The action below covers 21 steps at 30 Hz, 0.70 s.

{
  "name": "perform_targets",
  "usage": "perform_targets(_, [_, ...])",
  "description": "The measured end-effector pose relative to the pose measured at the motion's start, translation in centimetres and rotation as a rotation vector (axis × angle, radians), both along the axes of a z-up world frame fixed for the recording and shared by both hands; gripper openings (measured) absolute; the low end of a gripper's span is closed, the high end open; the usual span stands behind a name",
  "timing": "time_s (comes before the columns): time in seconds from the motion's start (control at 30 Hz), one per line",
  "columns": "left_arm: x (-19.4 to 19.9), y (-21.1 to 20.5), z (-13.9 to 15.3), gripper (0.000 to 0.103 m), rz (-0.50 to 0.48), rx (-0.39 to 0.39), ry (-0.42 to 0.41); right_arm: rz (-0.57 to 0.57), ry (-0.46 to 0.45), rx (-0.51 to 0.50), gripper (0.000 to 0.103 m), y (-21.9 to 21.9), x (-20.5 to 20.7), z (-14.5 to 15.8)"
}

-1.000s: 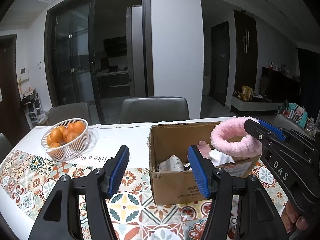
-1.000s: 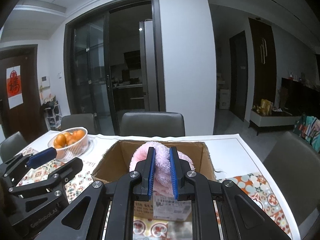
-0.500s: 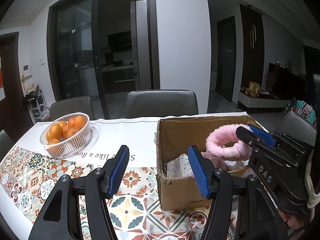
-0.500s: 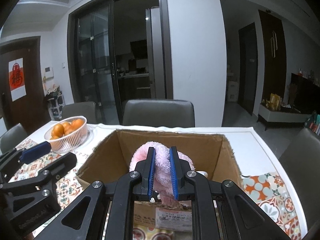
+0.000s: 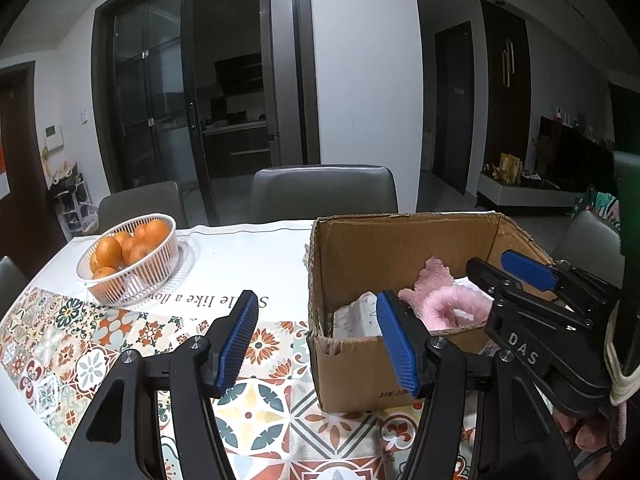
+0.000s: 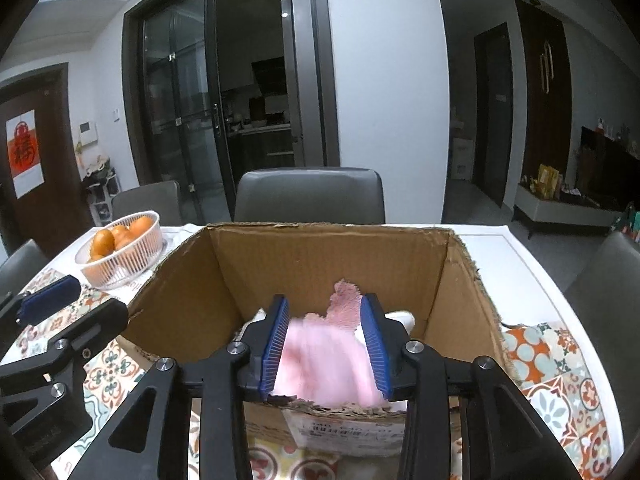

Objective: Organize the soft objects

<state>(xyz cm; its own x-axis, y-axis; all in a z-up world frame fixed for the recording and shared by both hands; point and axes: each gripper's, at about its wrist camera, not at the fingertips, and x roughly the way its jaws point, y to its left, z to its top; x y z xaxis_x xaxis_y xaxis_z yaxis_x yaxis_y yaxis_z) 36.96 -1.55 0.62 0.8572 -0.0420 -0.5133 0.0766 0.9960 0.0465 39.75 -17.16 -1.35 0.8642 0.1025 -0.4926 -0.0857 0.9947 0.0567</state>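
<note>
An open cardboard box [image 5: 400,232] [image 6: 328,252] stands on the patterned table. A fluffy pink ring [image 5: 452,312] [image 6: 324,360] lies inside it, blurred in the right wrist view, beside a pink cloth [image 5: 430,280] [image 6: 346,300] and white soft items [image 5: 356,316]. My right gripper [image 6: 325,344] [image 5: 508,276] is open over the box's near edge, its blue pads either side of the ring and apart from it. My left gripper [image 5: 316,340] is open and empty above the table, left of the box's front corner.
A white wire basket of oranges [image 5: 130,256] [image 6: 120,248] sits at the table's far left. Grey chairs [image 5: 324,192] stand behind the table, and another chair [image 6: 612,292] on the right. The tablecloth [image 5: 80,360] is patterned with tiles.
My right gripper has lowered toward the box and opened, letting go of the pink ring, which has dropped inside. My left gripper has stayed open and shifted little.
</note>
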Motion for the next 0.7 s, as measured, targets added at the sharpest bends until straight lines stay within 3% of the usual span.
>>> perform_targets(0.27, [-1.5,0.2,0.6,0.062,0.000,-0.015,-0.009,-0.034,0.014,0.017,0.041,-0.9,-2.3,0.9])
perform_targets(0.7, [-7.4,0.6,3.7,0.065,-0.006,-0.036,-0.055,-0.076,0.010,0.033,0.042,-1.3,-8.8,4.3])
